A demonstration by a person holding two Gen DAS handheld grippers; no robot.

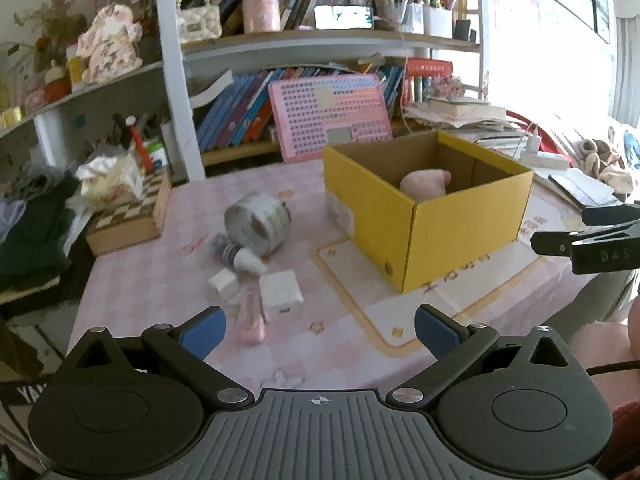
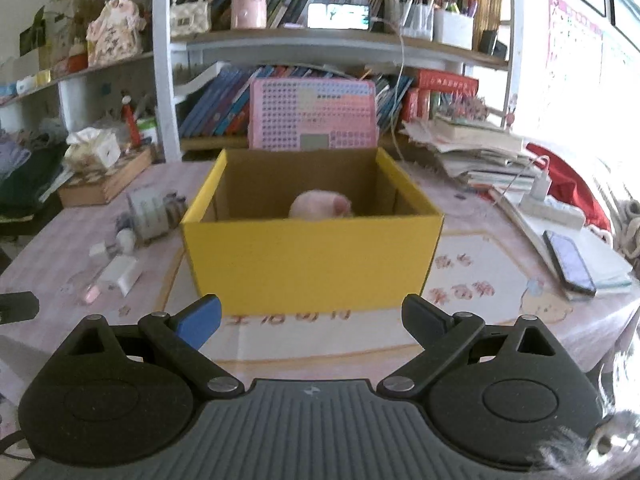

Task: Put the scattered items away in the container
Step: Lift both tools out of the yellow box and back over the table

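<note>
Both grippers, left gripper [image 1: 320,332] and right gripper [image 2: 312,320], gape empty before the open-topped yellow cardboard box [image 2: 312,256].

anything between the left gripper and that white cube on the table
Nothing visible blocks it. The left gripper is open, and the white cube sits just ahead with bare tablecloth between. A pink tube lies against the cube's left side.

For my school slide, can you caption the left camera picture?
Open left gripper faces scattered items beside a yellow box holding a pink toy.
</note>
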